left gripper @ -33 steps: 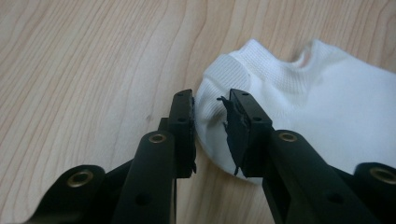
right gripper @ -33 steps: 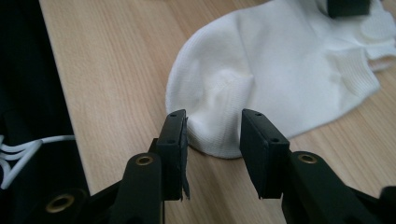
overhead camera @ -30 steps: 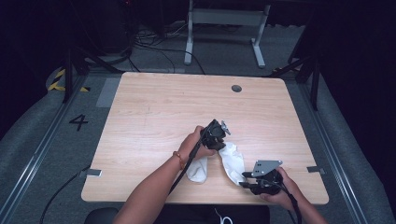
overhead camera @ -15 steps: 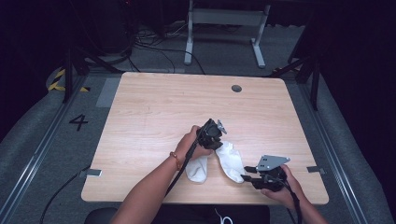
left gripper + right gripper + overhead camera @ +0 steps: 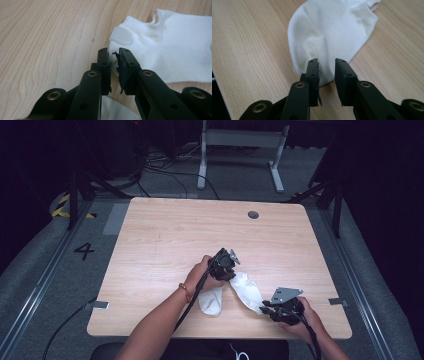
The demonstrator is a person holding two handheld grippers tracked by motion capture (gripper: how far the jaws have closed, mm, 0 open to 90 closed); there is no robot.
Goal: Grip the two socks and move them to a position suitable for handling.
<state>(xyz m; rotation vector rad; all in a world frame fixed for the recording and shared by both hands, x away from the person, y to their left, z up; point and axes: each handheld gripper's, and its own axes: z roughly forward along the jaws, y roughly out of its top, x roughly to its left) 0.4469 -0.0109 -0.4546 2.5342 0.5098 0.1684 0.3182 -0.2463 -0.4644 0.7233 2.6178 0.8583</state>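
Two white ankle socks lie near the table's front edge. One sock stretches between my grippers. The other sock lies just left of it. My left gripper is shut on the cuff edge of the stretched sock, with fabric pinched in the narrow slit between the pads. My right gripper is at that sock's toe end. Its jaws have just been closing, the toe tip lies between them, and a gap still shows.
The wooden table has a round grommet hole at the back right. A metal stand and cables lie on the floor behind. A "4" marks the floor at the left.
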